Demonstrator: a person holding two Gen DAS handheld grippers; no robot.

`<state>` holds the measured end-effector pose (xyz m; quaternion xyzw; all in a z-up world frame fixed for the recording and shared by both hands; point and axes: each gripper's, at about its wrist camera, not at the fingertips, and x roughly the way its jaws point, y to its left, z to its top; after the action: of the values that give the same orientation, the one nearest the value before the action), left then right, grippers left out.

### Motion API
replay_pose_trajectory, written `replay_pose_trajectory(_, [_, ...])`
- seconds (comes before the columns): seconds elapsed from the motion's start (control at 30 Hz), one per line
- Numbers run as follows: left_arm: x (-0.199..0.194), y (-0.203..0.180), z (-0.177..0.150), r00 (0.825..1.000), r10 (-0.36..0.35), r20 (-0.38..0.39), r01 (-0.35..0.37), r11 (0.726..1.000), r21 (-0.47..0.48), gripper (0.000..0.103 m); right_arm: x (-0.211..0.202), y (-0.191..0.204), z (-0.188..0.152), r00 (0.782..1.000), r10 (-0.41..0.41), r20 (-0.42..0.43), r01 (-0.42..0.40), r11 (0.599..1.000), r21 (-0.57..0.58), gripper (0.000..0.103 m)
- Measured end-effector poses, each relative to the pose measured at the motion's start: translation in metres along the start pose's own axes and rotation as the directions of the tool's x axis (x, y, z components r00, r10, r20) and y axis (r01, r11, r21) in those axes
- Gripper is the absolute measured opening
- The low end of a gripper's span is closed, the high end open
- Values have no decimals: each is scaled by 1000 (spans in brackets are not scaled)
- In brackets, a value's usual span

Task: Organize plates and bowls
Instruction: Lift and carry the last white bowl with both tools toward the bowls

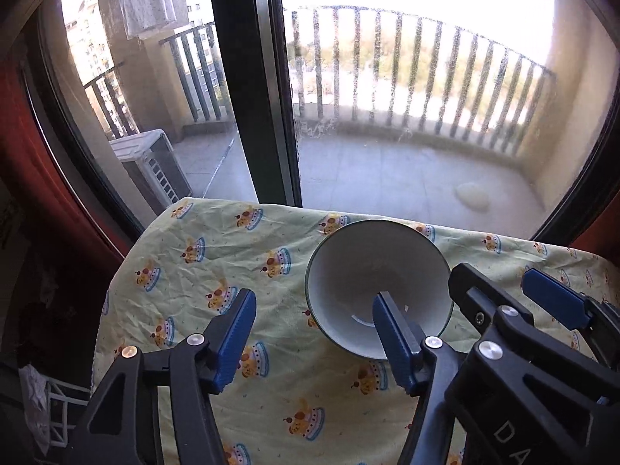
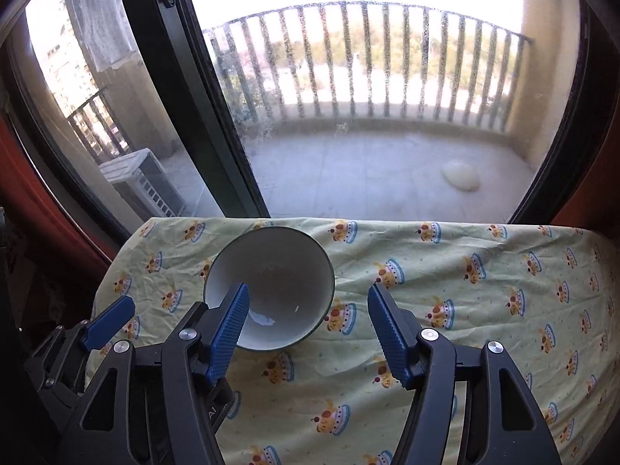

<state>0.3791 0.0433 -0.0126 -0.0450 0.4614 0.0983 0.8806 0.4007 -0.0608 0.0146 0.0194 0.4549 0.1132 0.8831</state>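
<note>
Left tool (image 1: 314,339): nearest the lens in the left wrist view; its two blue pads stand spread with nothing pinched; the right-hand pad (image 1: 391,337) overlaps the bowl's near rim in the picture, the other hangs over bare cloth; whether that pad touches the rim cannot be told.
Right tool (image 2: 306,331): spread as well, pinching nothing; its left-hand pad (image 2: 230,333) lies across the bowl's near-left rim in the right wrist view, the other pad over the cloth well to the bowl's right.
Bowl (image 2: 271,286): a single white bowl with a dark rim, upright on the table, between the two tools, which come at it from either side; empty but for a faint pale trace at the bottom; not lifted, not held.
Table (image 1: 217,255): covered by a creased pale-yellow cloth printed with small cartoon cakes; the visible part of it carries only the bowl — no plates, no second bowl, no stack or rack in sight.
Beyond the table: a dark-framed sliding glass door (image 1: 248,89), then a balcony with a railing (image 2: 368,58) and an outdoor air-conditioner unit (image 1: 151,166) at the left.
Progress: judged early, or between items — nothing seen here is sorted or stacked yet; the bowl is about to be taken but no grip is made.
Left to do: close on the bowl, carry it to wherever the dishes are gathered; that place and the plates lie outside both views, so the remaining share cannot be gauged.
</note>
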Motion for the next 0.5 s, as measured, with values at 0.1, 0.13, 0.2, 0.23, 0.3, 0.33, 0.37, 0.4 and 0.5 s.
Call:
replay_pose_trajectory(0.1, [18,-2,5,1000,9,-17,-9,1000,-13,61,19,-5,7,1000,7,-15,-7,1000,7,63])
replay_pose_trajectory(0.13, [24,-3,6,1000,20,-21,-20,1000,-14,60,25,-6,8,1000,9,-19,-9,1000,4,63])
replay_pose_trajectory(0.2, [36,-5,7,999,30,-33,-30,999,-16,59,37,-8,9,1000,4,-24,-4,1000,5,61])
replay_pose_trajectory(0.23, [43,-5,7,999,31,-43,-32,999,-17,57,43,-9,9,1000,4,-30,-3,1000,7,61])
replay_pose_trajectory(0.3, [56,-5,7,998,33,-58,-34,999,-23,53,57,-11,10,999,3,-45,-3,1000,11,57])
replay_pose_trajectory(0.33, [62,-6,6,997,36,-67,-38,999,-27,52,64,-12,10,999,2,-54,-1,1000,14,55])
replay_pose_trajectory(0.37, [68,-7,6,996,41,-73,-43,999,-28,51,71,-13,10,998,3,-63,-2,1000,18,53])
replay_pose_trajectory(0.4, [72,-8,5,996,45,-79,-48,998,-30,50,77,-14,9,997,5,-74,-3,1000,21,48])
replay_pose_trajectory(0.5, [85,-10,5,993,48,-104,-52,998,-39,46,94,-19,9,994,21,-109,-17,999,37,44])
